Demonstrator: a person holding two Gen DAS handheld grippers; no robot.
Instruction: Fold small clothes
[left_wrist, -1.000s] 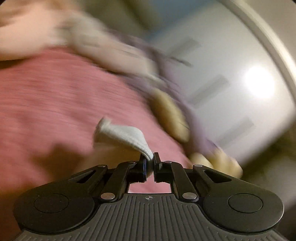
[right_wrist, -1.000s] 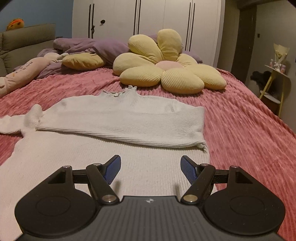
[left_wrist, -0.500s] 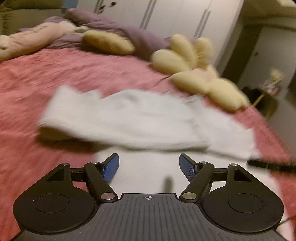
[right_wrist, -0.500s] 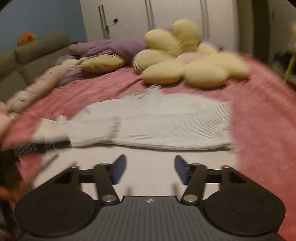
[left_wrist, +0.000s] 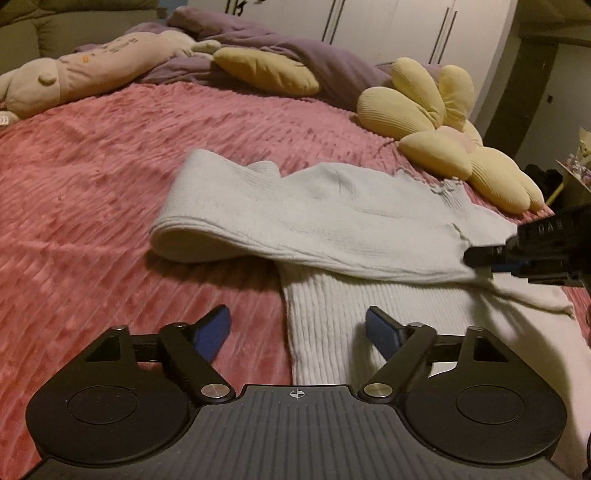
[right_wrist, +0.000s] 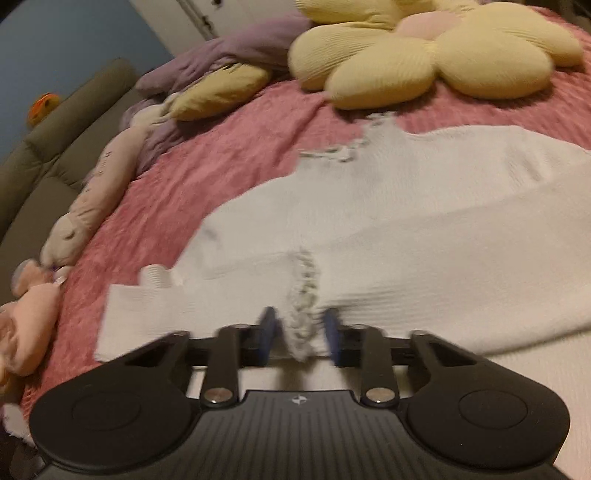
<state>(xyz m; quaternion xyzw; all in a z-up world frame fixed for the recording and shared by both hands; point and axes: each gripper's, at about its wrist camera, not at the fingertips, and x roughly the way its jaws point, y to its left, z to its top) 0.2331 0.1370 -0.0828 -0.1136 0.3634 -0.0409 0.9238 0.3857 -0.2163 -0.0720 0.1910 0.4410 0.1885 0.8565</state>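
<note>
One sweater (left_wrist: 332, 206) – white, ribbed knit – lies on the pink bed (left_wrist: 92, 177), with one sleeve folded across its body. Two claws are at work on it. Beyond them lie one flower cushion (left_wrist: 447, 136) with yellow petals, one plain yellow pillow (left_wrist: 266, 72), one purple blanket (left_wrist: 325, 62) and one long pale plush toy (left_wrist: 92, 70); a grey-green sofa (right_wrist: 55, 147) stands past the bed, to the left of the right claw.

The left claw (left_wrist: 297, 332) is spread wide, its jaws having just been opening, and nothing sits between its blue pads (left_wrist: 212, 332). The sweater's left edge runs up between them: bare bed lies ahead of the left pad, ribbed knit ahead of the right one. The folded sleeve lies straight ahead of this claw, well beyond its tips, its rounded fold out to the left.

The right claw (right_wrist: 301, 339) has just been closing and pinches a bunched frilly edge of the sweater, which rises in a puckered ridge right at its tips. In its own blurred view a little gap shows beside the pads, yet the knit is gathered tight between them. From the left wrist this claw (left_wrist: 484, 258) comes in from the right, gripping the cloth at the sleeve's far end. The rest of the sweater spreads ahead of it and off to its right, the frilled collar (right_wrist: 343, 151) further ahead, near the flower cushion.
</note>
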